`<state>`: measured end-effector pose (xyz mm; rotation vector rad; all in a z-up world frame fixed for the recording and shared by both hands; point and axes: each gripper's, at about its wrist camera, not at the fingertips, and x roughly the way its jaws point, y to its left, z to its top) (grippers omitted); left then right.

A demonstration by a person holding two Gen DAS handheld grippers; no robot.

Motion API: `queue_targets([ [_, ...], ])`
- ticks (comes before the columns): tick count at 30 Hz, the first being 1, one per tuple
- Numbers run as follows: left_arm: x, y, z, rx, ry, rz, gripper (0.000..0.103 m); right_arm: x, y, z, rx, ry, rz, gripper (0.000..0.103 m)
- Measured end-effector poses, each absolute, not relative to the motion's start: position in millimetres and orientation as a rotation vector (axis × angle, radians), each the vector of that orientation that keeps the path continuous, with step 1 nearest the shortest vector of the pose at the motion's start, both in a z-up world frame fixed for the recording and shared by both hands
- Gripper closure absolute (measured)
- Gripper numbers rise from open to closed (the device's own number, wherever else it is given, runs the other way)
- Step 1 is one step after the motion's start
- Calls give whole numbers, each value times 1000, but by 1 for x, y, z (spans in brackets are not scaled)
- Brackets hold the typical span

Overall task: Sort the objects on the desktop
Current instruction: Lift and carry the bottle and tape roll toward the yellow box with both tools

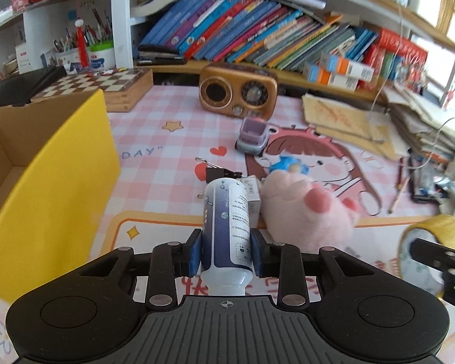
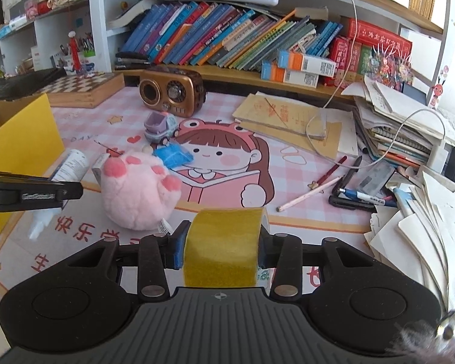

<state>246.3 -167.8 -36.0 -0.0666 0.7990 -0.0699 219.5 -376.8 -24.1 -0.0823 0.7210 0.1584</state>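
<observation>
Left tongs (image 1: 226,247): blue pads pinching a white-and-blue tube (image 1: 227,221), cap end toward the camera, nose pointing to 12 o'clock above the worktop (image 1: 154,163). Fine print on its white panel, too small to read.

Right tongs (image 2: 221,245): clamped on a roll of yellow tape (image 2: 223,244), held off the worktop.

Outward from the tube: pink plush toy (image 1: 309,212) at 2 o'clock, a small white carton (image 1: 253,195) squeezed between them, a black binder clip (image 1: 218,171) at 12, toy truck (image 1: 253,136) and brown radio (image 1: 238,91) beyond. Open yellow box (image 1: 54,163) at 9 to 10 o'clock.

Step, as I judge it: both picks made, carry stage. The yellow box looks the likely bin; next move calls for swinging the tube left over its near wall, clearing the rim, then letting go. Tape follows.

Writing: "DAY" on the mat near the box; red Chinese characters along the mat's near edge, read from the right view as 快乐学.
</observation>
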Motion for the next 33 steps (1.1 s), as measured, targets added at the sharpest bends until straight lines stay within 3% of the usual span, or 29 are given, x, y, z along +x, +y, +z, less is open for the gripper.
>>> queue_targets([
  [14,167,-136,-5,-165,724,-101,72,170,-348,-2,-75,678,215,64],
  [33,88,-70,-3,-232,701,-149,72,96,-275,10,-85,683,235,64],
])
